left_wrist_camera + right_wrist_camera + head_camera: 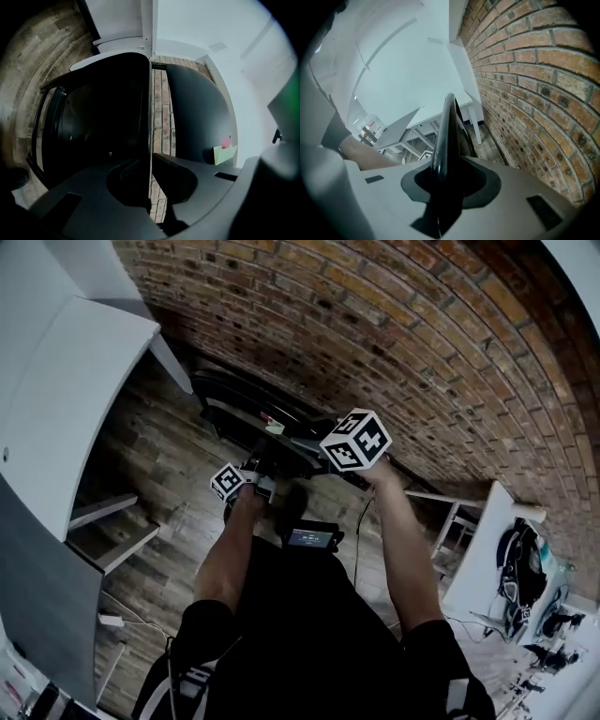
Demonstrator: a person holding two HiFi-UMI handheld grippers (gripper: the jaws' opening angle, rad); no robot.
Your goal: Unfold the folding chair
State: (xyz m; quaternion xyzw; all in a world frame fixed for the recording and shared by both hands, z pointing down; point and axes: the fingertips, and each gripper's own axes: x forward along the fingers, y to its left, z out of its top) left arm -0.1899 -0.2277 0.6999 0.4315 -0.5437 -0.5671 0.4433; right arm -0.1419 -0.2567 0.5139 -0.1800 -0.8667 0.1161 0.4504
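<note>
Forearms (230,554) stretch forward, left tool (151,163) and right tool (449,171) clamping folding chair (242,411).

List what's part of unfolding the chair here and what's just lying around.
Job:
- folding chair, black, still folded by the wall
- left tool, shut on the chair's thin panel edge
- right tool, shut on the chair's frame

Lying about:
- white table
- power strip on the floor
- brick wall

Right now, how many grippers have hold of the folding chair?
2. The left gripper pinches a thin panel edge of the folding chair; the right gripper clamps a thicker black edge of it.
</note>
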